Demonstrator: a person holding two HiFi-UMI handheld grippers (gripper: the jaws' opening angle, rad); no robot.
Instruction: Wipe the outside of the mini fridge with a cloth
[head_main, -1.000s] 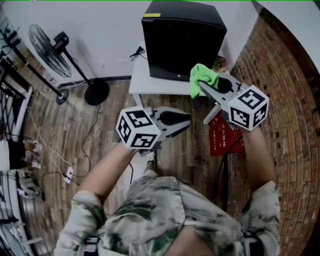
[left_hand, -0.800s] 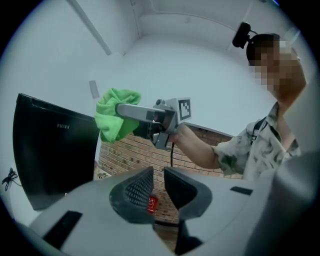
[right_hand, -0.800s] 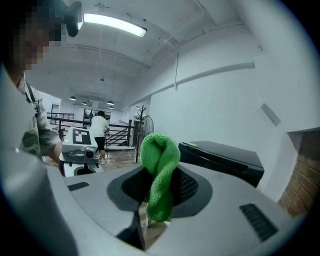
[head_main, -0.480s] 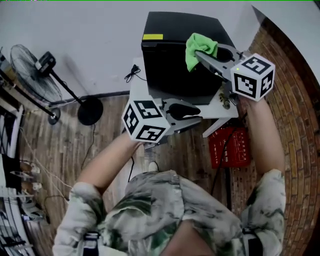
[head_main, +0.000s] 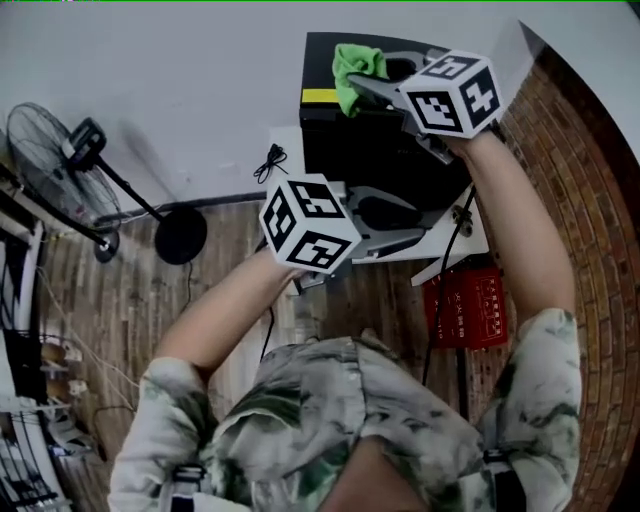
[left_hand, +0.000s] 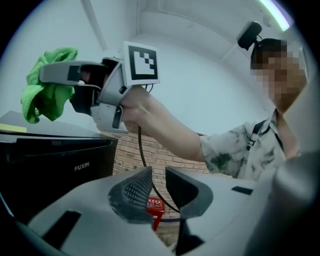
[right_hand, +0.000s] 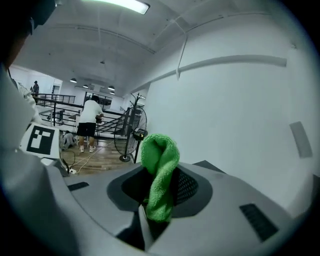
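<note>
The black mini fridge (head_main: 385, 155) stands on a small white table (head_main: 465, 240) against the wall, and its FUXIN front (left_hand: 55, 165) shows in the left gripper view. My right gripper (head_main: 362, 85) is shut on a bunched green cloth (head_main: 355, 68) and hovers over the fridge's top left edge. That cloth (right_hand: 160, 172) fills the gap between the jaws in the right gripper view. From the left gripper view, the cloth (left_hand: 45, 95) hangs just above the fridge top. My left gripper (head_main: 432, 228) is low in front of the fridge with a narrow gap between its jaws (left_hand: 158, 185) and nothing in it.
A red crate (head_main: 470, 305) sits on the brick floor under the table's right side. A standing fan (head_main: 55, 160) and its base (head_main: 180, 235) are at the left by the white wall. A coiled cable (head_main: 270, 160) lies on the table. A person (right_hand: 90, 125) stands far off.
My right gripper has carried the green cloth up and left, from the fridge's front to over its top left edge. The left gripper has come closer to the fridge's lower front.
</note>
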